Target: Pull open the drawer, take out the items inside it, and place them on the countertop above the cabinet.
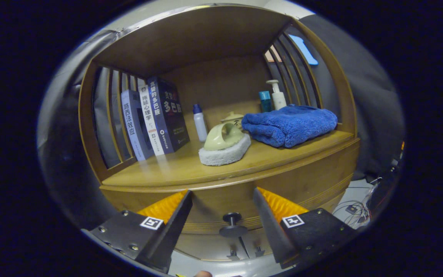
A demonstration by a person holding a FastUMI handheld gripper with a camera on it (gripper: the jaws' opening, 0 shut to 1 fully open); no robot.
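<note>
Hovering: gripper (222, 200) faces the wooden cabinet (321, 181), fingers spread wide apart, holding nothing
Tool state: released; both fingers clear of any surface as far as visible
Drawer: front panel (221, 202) sits flush and closed just below the countertop edge, filling the gap between the fingertips
Knob: dark round drawer knob (232, 224) at 6 o'clock from the fingertip midpoint, between the two fingers, apart from both
Lower knobs: two small handles (244, 253) farther down at 6 o'clock, on the doors below the drawer
Drawer items: cannot tell, drawer shut, contents hidden
Countertop: wooden shelf surface (167, 169) beyond the fingers at 12 o'clock, under a wooden top with slatted sides
Books: three upright books (154, 121) leaning together at 10 o'clock, against the left slats
Small bottle: white bottle with blue cap (200, 123) upright just right of the books
Scrubber: pale green handled scrubber with white pad (225, 148) at 12 o'clock, near the countertop front
Pot: small lidded pale pot (233, 118) just behind the scrubber
Towel: folded blue towel (288, 125) at 1 o'clock, just beside the scrubber
Pump bottle: white pump bottle (278, 96) behind the towel, with a teal container (265, 100) beside it
Cables: loose wires on the floor (354, 207) at 3 o'clock beside the cabinet
</note>
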